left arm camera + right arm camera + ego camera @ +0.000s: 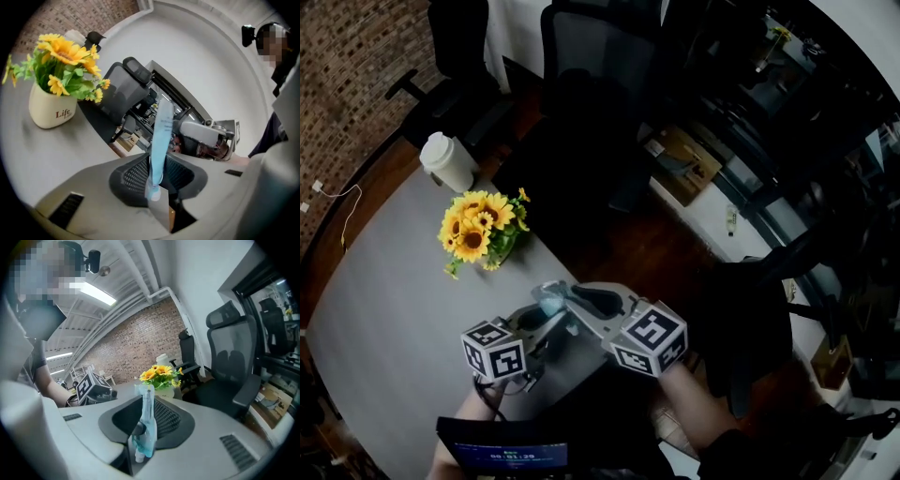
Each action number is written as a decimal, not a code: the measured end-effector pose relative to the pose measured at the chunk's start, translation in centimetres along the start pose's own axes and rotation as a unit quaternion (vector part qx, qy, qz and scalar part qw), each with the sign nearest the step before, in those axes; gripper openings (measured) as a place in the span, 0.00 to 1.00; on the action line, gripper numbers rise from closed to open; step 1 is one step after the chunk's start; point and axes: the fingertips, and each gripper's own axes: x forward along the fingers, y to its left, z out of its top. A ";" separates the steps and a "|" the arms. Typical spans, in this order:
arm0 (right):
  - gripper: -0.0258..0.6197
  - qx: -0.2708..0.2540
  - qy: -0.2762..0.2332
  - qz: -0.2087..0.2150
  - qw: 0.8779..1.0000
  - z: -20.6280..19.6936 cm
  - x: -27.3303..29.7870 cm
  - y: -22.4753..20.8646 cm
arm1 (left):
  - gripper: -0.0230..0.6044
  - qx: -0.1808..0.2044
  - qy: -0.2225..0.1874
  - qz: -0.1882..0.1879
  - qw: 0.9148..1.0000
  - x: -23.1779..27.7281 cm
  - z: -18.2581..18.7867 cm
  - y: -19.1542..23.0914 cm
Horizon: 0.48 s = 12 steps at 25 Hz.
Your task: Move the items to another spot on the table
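Both tools clenched on blue pouches, over the near right edge of the counter.
Left tool (157,174) is gripping a slim blue pouch (162,125) edge-on, white end sitting deep between the pads, the rest pointing out toward the right tool (144,420). Right tool is pinching a spouted blue pouch (148,439) upright, spout end nearest its camera. Cannot tell whether these are one pouch or two. Tools are facing each other almost tip to tip above the grey counter (384,309). Sunflower pot (480,232) is standing on the counter, farther off and to the left; lidded paper cup (448,161) is sitting beyond it at the far edge. Dark office chairs (586,66) are standing past the counter.
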 end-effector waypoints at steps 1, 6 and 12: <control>0.17 0.008 -0.002 -0.004 1.000 0.0 0.0 -0.6 | 0.19 -0.025 -0.009 0.008 1.000 0.1 0.0 0.9; 0.17 0.010 0.028 -0.002 1.000 -1.5 1.3 -1.1 | 0.14 -0.107 -0.011 0.044 0.993 0.0 -1.5 5.4; 0.17 -0.024 0.085 0.008 0.996 -3.6 4.1 -0.4 | 0.14 -0.187 -0.004 0.067 0.980 0.2 -3.7 8.4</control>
